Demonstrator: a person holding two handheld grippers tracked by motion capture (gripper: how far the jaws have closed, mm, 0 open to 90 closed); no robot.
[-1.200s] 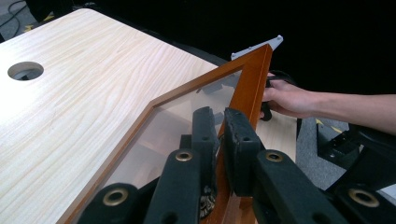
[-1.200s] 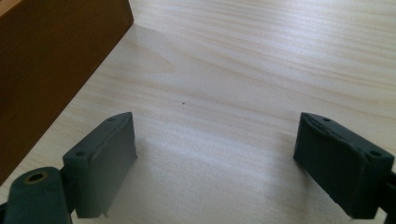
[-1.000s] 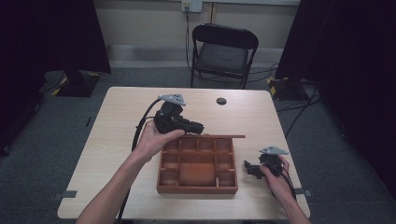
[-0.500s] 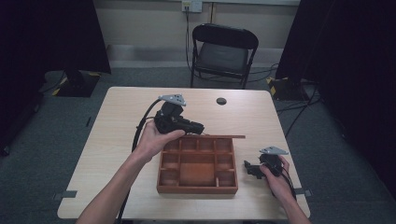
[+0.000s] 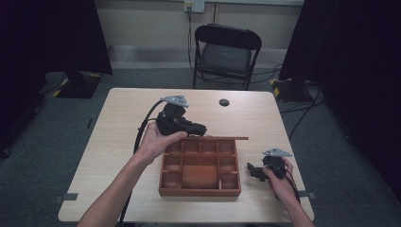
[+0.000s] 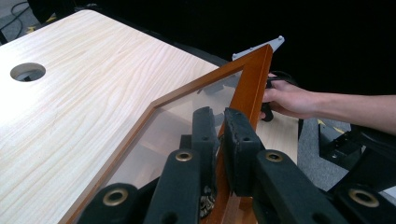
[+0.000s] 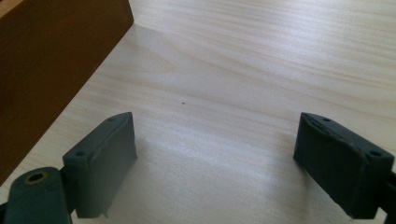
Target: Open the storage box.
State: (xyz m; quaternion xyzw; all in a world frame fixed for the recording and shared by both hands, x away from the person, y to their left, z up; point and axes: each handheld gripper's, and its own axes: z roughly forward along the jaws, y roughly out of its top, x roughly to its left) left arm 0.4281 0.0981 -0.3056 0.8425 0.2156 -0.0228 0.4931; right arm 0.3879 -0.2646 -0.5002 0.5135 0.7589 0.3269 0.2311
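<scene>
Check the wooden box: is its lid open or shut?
Open. The lid stands raised off the box, its frame pinched in the left claw.

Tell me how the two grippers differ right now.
The left gripper is shut on the box lid's wooden frame, while the right gripper is open with nothing between its jaws. The left is raised at the wooden box's back edge; the right sits low on the table beside the box. Both are hand-held with black jaws.

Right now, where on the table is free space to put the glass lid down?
The left side of the table, left of the wooden box, is bare. So is the far strip near the round hole. Right of the box it is crowded: the right gripper rests there.
</scene>
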